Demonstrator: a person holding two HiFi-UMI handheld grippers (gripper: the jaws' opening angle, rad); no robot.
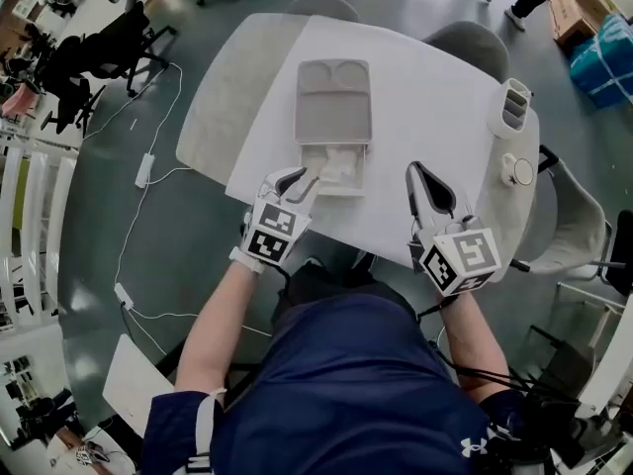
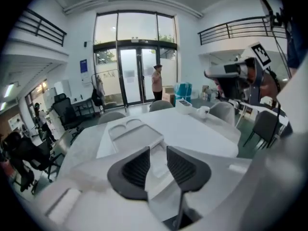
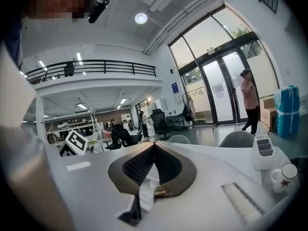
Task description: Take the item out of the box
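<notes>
Left gripper view: the left gripper point(image 2: 158, 150) has its 2 jaws apart with nothing pressed between them; through the gap shows the pale base of the box point(image 2: 136, 133), whose lid lies flipped back beyond it. In the right gripper view the right gripper point(image 3: 154, 146) has its jaws clenched tip to tip on nothing.

In the head view the left gripper point(image 1: 302, 178) hangs at the near left edge of the open box point(image 1: 334, 107), its tips over the base. A whitish item point(image 1: 341, 162) lies in that base, untouched; its detail is too pale to make out. The right gripper point(image 1: 415, 171) hovers over bare table point(image 1: 435, 97), to the right of the box and apart from it. Near the table's right edge stand a white slotted holder point(image 1: 511, 107) and, just beside it, a small cup point(image 1: 517, 171).
</notes>
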